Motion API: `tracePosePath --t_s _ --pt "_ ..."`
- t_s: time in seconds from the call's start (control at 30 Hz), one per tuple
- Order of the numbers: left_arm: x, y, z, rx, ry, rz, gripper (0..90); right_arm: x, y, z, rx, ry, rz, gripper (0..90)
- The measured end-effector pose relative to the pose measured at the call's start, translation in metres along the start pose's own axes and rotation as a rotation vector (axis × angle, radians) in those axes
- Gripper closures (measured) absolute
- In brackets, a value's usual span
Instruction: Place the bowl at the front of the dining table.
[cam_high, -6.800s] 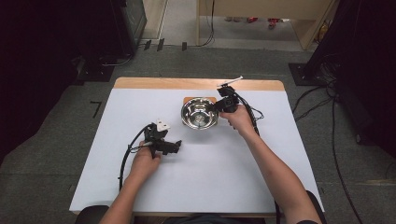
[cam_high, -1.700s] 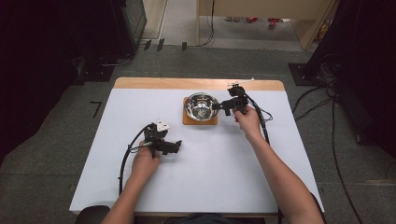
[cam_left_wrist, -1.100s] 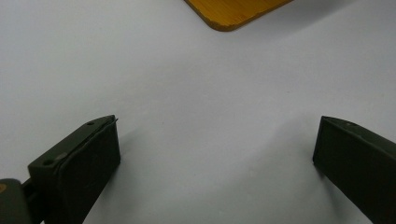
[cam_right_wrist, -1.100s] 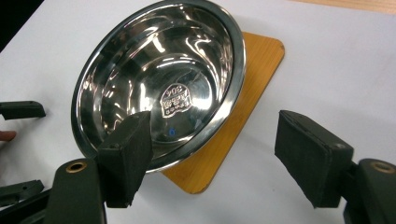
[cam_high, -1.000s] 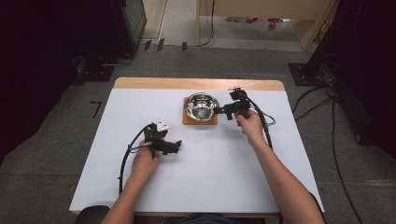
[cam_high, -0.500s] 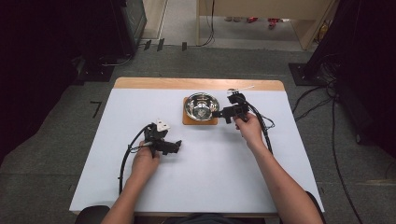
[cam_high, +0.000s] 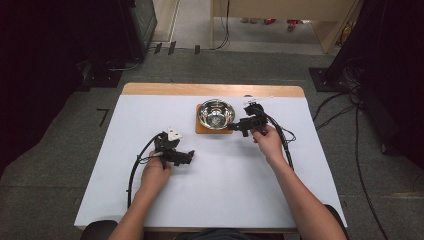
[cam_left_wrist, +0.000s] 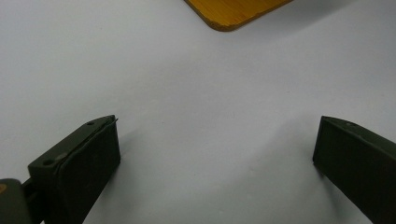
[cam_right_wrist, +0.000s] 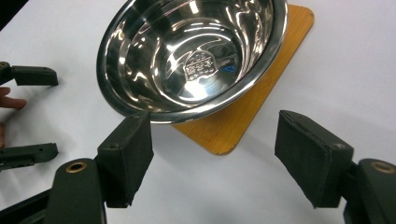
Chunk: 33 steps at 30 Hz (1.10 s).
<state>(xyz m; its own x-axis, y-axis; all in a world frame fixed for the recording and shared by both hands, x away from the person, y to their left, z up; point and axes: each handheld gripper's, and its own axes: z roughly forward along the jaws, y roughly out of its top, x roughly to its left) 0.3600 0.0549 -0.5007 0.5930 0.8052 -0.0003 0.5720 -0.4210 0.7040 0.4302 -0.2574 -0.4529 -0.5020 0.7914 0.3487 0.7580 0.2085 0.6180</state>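
A shiny steel bowl (cam_high: 216, 113) stands on a small wooden board (cam_high: 202, 130) at the far middle of the white table. My right gripper (cam_high: 238, 126) is just right of the board's near corner, pointing left at it. In the right gripper view the bowl (cam_right_wrist: 196, 51) and board (cam_right_wrist: 254, 100) lie just ahead of my right gripper (cam_right_wrist: 217, 158), which is open with nothing between its pads. My left gripper (cam_high: 189, 156) rests on the table nearer the person, well apart from the bowl. In its own view my left gripper (cam_left_wrist: 215, 163) is wide open over bare tabletop.
A corner of the board (cam_left_wrist: 233, 11) shows at the top of the left gripper view. The table (cam_high: 310, 165) is a white sheet with a wooden strip (cam_high: 150, 89) along its far edge. Black cables (cam_high: 134, 172) trail from both grippers. Dark equipment and floor cables surround the table.
Over the last seconds my right gripper has drawn back a little from the bowl's rim toward the person. The bowl stays on the board. The left hand has not moved.
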Motion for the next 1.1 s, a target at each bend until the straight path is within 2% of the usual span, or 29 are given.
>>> tracePosePath --t_s 0.63,1.1 --pt "0.000 0.000 0.000 0.000 0.000 0.000 0.5 0.017 -0.023 -0.001 0.014 0.026 -0.030 27.8" --pt "0.000 0.000 0.000 -0.001 0.000 0.000 0.5 0.028 -0.033 0.008 0.034 -0.007 -0.077 27.4"
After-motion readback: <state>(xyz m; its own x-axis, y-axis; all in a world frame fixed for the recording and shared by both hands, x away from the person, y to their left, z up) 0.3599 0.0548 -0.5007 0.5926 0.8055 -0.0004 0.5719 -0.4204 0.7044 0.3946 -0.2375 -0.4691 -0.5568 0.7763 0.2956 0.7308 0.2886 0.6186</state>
